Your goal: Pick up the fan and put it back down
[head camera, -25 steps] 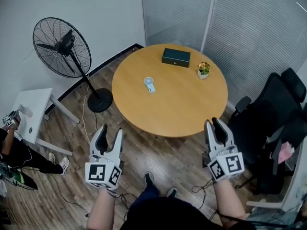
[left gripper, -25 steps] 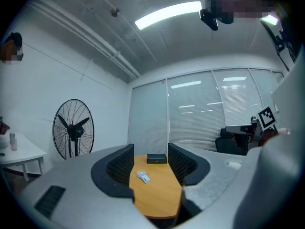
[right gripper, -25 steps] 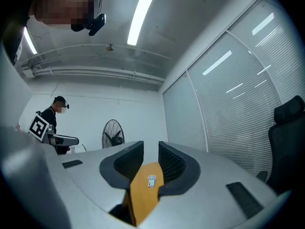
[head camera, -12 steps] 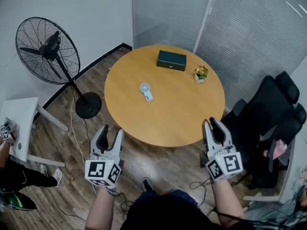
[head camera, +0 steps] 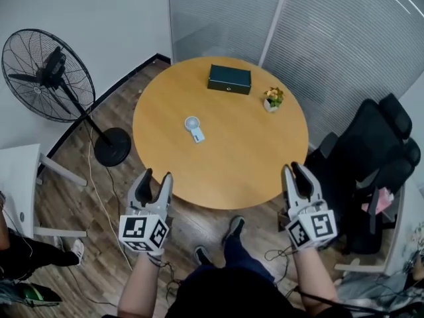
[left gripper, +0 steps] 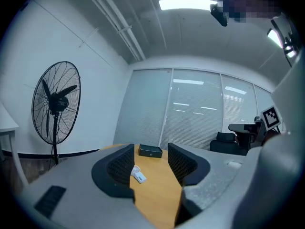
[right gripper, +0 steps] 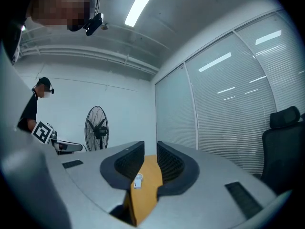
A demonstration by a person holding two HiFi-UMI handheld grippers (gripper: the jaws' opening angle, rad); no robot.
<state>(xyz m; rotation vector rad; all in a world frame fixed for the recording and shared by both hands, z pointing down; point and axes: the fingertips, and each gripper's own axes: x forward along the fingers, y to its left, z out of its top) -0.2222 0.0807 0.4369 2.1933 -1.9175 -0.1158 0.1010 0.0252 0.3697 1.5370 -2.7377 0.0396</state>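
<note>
Two grippers at the ready: we stand at the near side of a round wooden bench (head camera: 228,158), a gripper in each hand, both held level close to its rim. The small white fan (head camera: 193,128) lies flat on the bench top, left of centre, with its round head toward the far side and its handle toward us. It is well apart from both grippers.

The left gripper (head camera: 156,175) has its jaws apart with nothing between them. In the left gripper view the small white fan shows on the wood beyond the gap. The right gripper (head camera: 293,169) also has its jaws apart, though narrower, and they have just been closing. Nothing stands between them; only the bench top and the distant small white fan show past them.

At the far side of the bench sit a dark green box (head camera: 229,79) and, to its right, a little potted plant (head camera: 272,99). A tall black pedestal fan (head camera: 45,75) stands on the wooden floor (head camera: 73,151) left of the bench, by the white wall. Black office chairs (head camera: 371,158) crowd the right side beside the blinds. A white desk (head camera: 16,184) and another person (head camera: 20,260) show at the left edge.
</note>
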